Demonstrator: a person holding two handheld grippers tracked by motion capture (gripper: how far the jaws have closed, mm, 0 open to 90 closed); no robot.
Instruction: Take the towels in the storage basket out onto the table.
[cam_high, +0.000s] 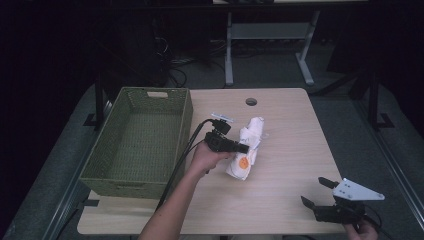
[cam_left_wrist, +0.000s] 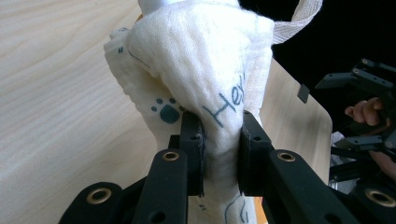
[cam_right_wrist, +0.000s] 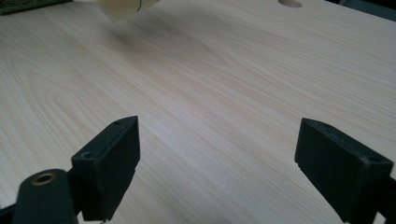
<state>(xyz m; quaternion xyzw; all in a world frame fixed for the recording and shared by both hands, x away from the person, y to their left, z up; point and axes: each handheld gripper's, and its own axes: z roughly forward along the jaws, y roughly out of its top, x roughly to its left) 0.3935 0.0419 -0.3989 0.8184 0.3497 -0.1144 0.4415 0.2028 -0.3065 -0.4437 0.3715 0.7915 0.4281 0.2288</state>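
The left gripper (cam_left_wrist: 219, 154) pinches a bunched white gauze cloth (cam_left_wrist: 205, 70) between its closed jaws; the cloth's long axis runs away from the jaws, its soft crinkled weave printed with a blue paw and lettering. The right gripper (cam_right_wrist: 217, 172) hangs wide open over pale wood-grain table (cam_right_wrist: 224, 70), nothing between its jaws

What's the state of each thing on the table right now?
Left gripper: shut on white printed cloth.
White printed cloth: bunched, pinched in left gripper.
Right gripper: open, holding nothing, over bare tabletop.
Green woven basket: upright, empty.
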